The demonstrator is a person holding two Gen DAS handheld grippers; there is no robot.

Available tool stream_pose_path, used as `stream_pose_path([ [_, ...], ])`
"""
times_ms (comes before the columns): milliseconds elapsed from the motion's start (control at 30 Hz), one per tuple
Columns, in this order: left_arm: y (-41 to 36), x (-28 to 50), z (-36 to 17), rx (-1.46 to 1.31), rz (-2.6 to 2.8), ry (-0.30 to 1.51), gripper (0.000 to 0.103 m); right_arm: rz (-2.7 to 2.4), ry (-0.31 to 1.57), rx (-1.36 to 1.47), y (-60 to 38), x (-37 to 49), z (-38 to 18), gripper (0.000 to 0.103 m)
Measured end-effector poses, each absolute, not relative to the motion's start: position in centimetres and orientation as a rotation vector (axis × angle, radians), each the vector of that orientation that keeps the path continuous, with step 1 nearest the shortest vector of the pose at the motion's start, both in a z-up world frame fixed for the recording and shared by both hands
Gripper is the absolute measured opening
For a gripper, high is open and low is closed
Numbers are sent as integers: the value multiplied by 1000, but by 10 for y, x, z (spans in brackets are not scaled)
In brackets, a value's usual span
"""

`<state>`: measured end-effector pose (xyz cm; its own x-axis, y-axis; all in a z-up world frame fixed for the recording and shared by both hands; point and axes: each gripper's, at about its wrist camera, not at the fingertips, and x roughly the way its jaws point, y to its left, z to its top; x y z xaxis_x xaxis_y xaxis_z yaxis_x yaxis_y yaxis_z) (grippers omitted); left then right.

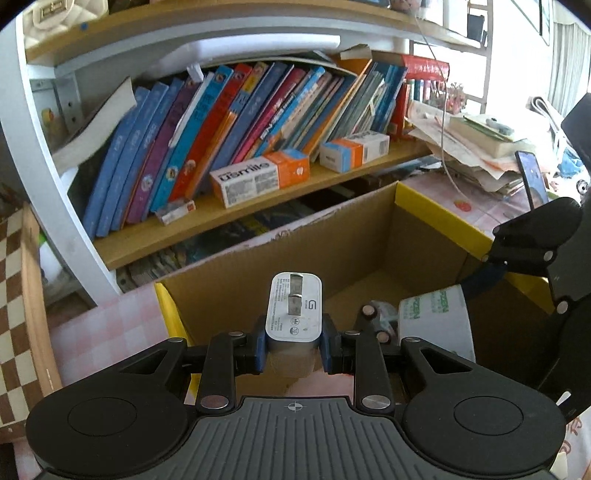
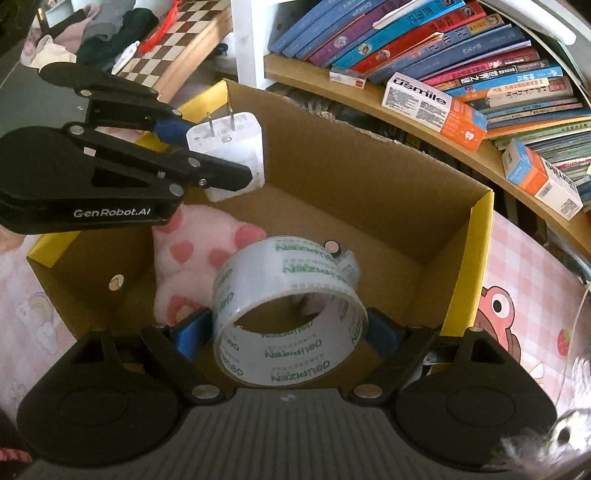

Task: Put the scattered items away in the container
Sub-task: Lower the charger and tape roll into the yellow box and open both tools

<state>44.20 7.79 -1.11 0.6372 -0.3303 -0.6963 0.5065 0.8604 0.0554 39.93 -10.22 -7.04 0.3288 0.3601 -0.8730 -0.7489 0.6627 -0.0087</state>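
My left gripper [image 1: 293, 349] is shut on a white plug charger [image 1: 294, 314], prongs pointing forward, held over the near-left part of the open cardboard box [image 1: 369, 229]. The charger [image 2: 231, 155] and left gripper [image 2: 207, 151] also show in the right wrist view, above the box's left wall. My right gripper [image 2: 290, 332] is shut on a roll of clear tape with green print [image 2: 288, 310], held inside the box [image 2: 369, 173]. The tape roll [image 1: 436, 317] shows at the right in the left wrist view. A pink heart-patterned soft item [image 2: 195, 258] lies in the box.
A bookshelf [image 1: 229, 206] with leaning books and small cartons stands just behind the box. A pile of papers [image 1: 480, 147] and a phone [image 1: 532, 177] lie at the right. A checkerboard [image 2: 177, 33] lies to the left. The table has a pink cloth [image 2: 528, 280].
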Motion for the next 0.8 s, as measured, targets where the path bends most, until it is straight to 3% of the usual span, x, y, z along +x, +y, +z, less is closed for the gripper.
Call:
stream_pose_path([
  [533,76,444,-20,283,-465,757,26,748,970,-499,-97,400,-75,87],
  [667,76,437,-15,283,-472,728,31,755,970,-458,-101,400,-73,88],
  [800,75,424,-1,277,-469,666,45,754,954,-402,-107,397,-66,91],
])
